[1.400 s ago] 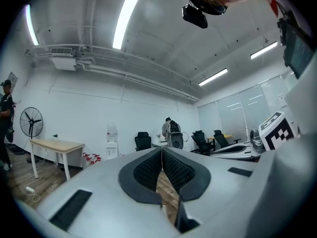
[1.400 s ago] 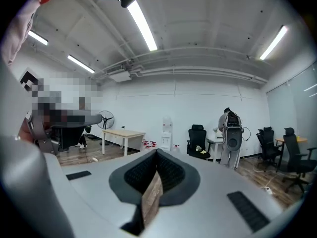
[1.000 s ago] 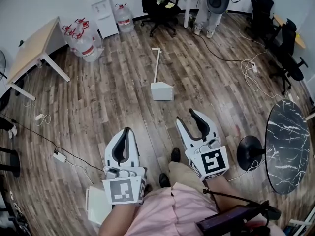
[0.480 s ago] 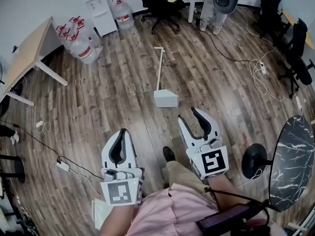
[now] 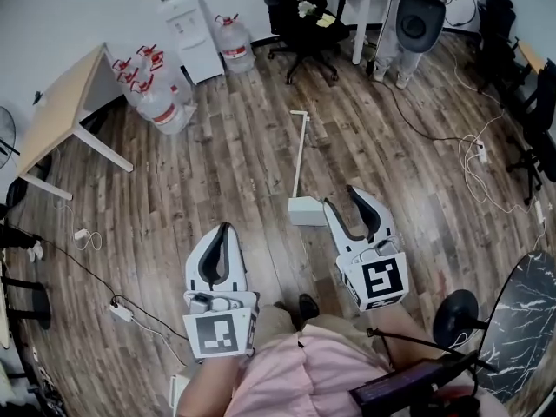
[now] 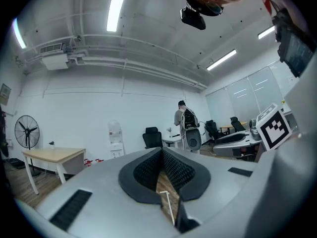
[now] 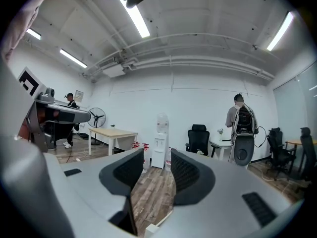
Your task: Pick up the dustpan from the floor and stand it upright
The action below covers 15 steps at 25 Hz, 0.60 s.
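Note:
The white dustpan (image 5: 304,210) lies on the wooden floor, its long handle (image 5: 300,150) pointing away from me. In the head view my right gripper (image 5: 347,205) is open and sits just right of the pan, with nothing between its jaws. My left gripper (image 5: 224,228) is lower left of the pan, shut and empty. Between the touching tips of the left gripper (image 6: 161,152) I see the dustpan handle (image 6: 168,205) on the floor. Below the open right gripper (image 7: 156,162), the dustpan (image 7: 151,228) shows at the bottom edge.
A wooden desk (image 5: 61,102) stands at the left, with water bottles (image 5: 156,94) and a dispenser (image 5: 195,24) beyond it. An office chair (image 5: 304,16) and a person (image 5: 417,16) are at the back. Cables (image 5: 486,163) run on the right; a power strip (image 5: 122,311) lies lower left.
I have moved forward: the dustpan now lies right beside the right gripper instead of well ahead of it. Both grippers keep the same jaw states.

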### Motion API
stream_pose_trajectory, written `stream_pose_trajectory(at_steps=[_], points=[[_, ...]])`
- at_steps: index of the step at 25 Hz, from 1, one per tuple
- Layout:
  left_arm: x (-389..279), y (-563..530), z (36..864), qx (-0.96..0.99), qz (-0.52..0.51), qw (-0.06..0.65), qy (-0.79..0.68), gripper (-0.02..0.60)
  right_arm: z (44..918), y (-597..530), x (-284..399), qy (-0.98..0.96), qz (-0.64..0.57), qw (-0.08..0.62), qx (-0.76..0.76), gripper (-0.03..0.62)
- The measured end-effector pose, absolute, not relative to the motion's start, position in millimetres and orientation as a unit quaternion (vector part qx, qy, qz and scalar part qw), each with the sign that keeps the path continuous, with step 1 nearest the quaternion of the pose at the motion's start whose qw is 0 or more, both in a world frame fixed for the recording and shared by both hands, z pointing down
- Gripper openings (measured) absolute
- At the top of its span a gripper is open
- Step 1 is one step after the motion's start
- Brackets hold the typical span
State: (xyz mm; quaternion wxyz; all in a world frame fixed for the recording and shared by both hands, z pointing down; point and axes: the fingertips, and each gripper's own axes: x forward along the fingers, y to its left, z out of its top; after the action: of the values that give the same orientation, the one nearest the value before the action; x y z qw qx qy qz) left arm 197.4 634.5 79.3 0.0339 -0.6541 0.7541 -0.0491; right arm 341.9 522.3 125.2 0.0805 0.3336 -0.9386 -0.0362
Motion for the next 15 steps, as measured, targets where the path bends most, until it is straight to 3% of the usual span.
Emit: stream_pose_trajectory(at_steps=[7,15], points=[[128.9,586.5,92.1,-0.643,-0.037,0.025,0.765,0.014,134.2,470.7,288.5,-0.936,-0.043,0.09,0.336,0.172],[0.3,495.3,112.0,-0.65,-0.033,0.009,0.759,0.014,155.4,380.1,188.5,-0.919,-0.03,0.113,0.376,0.17]])
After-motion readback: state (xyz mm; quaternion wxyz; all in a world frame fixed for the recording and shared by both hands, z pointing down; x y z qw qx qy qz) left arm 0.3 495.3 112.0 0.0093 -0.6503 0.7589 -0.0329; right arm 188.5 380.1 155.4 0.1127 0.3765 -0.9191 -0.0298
